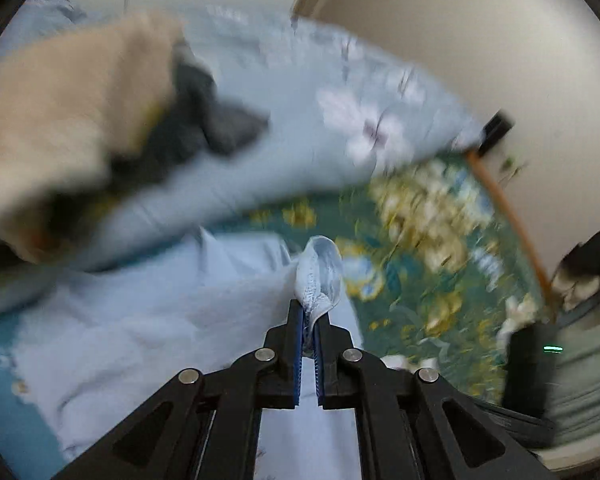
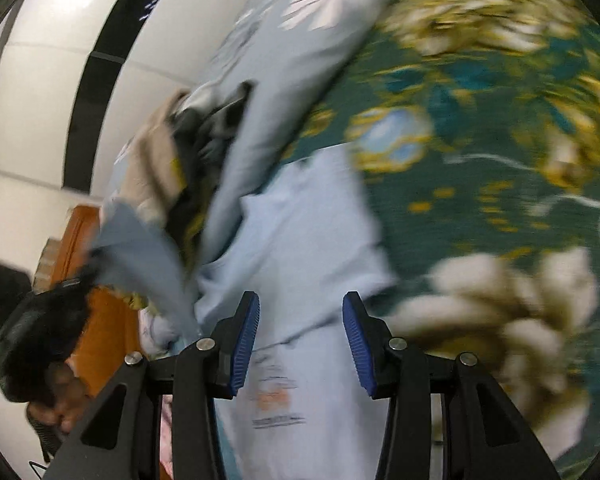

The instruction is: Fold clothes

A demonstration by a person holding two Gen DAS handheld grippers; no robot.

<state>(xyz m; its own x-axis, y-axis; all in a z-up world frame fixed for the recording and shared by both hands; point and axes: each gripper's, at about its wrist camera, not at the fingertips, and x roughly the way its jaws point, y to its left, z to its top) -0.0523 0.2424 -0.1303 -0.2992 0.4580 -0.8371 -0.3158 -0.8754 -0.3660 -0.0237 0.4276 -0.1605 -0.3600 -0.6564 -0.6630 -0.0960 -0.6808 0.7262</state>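
Fingers first: left gripper [image 1: 309, 320] pinched tight on a bunched edge of the pale blue shirt [image 1: 148, 320]; right gripper [image 2: 300, 320] spread about halfway, nothing between the blue pads [image 2: 244, 340], hovering over the same shirt.

Largest to smallest:
- Bed, green flowered cover [image 1: 440, 220]. Serves as folding surface.
- Blue flowered quilt [image 1: 300, 100], heaped along far side.
- Shirt, spread mid-bed near the quilt, printed chest showing in right view, one edge lifted.
- Pile of other clothes [image 1: 72, 92], tan and dark, on the quilt.

Step in hand, likely: carrying the lifted edge across for a fold. Best done low and slow, cloth kept taut, free gripper pinning the opposite side flat. Heavy blur in both views; seams unreadable.
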